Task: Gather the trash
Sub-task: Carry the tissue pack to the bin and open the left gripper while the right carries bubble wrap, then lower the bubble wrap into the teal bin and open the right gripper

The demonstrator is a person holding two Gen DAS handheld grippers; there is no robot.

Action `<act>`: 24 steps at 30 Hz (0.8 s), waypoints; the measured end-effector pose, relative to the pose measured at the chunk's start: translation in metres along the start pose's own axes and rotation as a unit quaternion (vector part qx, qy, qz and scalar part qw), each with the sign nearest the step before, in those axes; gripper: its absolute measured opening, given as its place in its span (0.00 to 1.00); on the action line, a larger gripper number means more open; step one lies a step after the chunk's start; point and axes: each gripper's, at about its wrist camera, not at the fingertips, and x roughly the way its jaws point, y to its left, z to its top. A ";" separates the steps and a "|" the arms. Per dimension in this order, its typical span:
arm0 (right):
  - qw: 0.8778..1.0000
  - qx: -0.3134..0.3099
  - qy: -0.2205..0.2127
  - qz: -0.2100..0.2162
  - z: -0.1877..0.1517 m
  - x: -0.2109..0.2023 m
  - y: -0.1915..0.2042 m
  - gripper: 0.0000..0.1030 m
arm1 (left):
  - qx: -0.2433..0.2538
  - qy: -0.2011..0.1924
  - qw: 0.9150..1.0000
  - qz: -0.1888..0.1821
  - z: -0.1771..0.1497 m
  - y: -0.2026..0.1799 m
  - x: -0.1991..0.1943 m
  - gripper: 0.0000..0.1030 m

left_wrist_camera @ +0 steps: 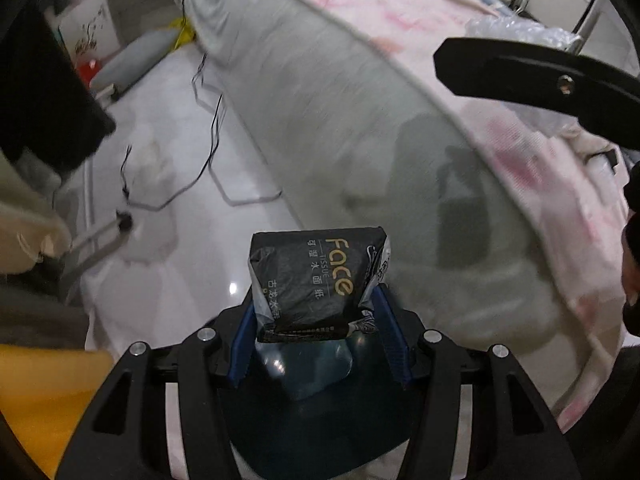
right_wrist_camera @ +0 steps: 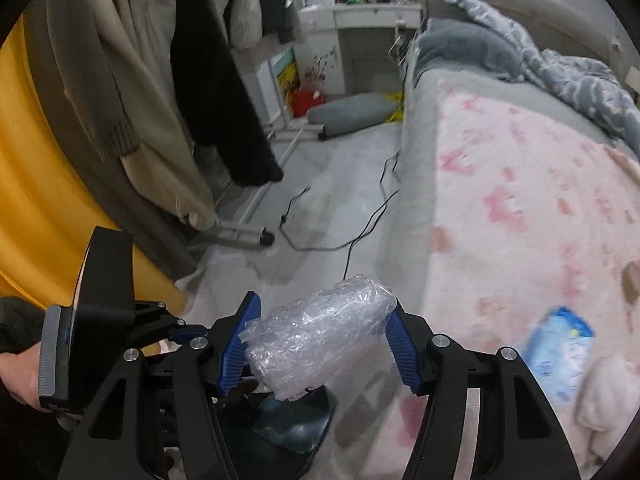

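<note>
1. Left gripper (left_wrist_camera: 316,312) clamps a black tissue pack (left_wrist_camera: 320,276) between its blue pads; the floor (left_wrist_camera: 168,140) lies below, the bed (left_wrist_camera: 360,100) at 2 o'clock.
2. Right gripper (right_wrist_camera: 320,340) clamps a crumpled plastic wrap (right_wrist_camera: 320,332) at the bed's edge; a blue packet (right_wrist_camera: 560,356) lies on the bed at 3 o'clock.
3. Step, as I judge: carrying both pieces; next calls for a bin, none visible.

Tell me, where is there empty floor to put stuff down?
The pale floor is bare between the clothes rack and the bed, near the claws. A black cable snakes across the middle. Farther back it is crowded: a grey cushion and a red box by the white desk.
</note>
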 end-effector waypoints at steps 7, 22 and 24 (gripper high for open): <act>0.999 -0.012 0.046 0.024 -0.001 0.039 0.030 0.61 | -0.010 0.053 0.999 0.002 -0.026 0.027 0.021 0.56; 0.992 -0.011 0.127 0.022 -0.016 0.102 0.040 0.61 | -0.012 0.077 0.996 -0.036 -0.048 0.055 0.014 0.76; 0.990 -0.012 0.139 0.018 -0.019 0.110 0.039 0.61 | -0.018 0.052 0.998 -0.039 -0.044 0.061 0.001 0.76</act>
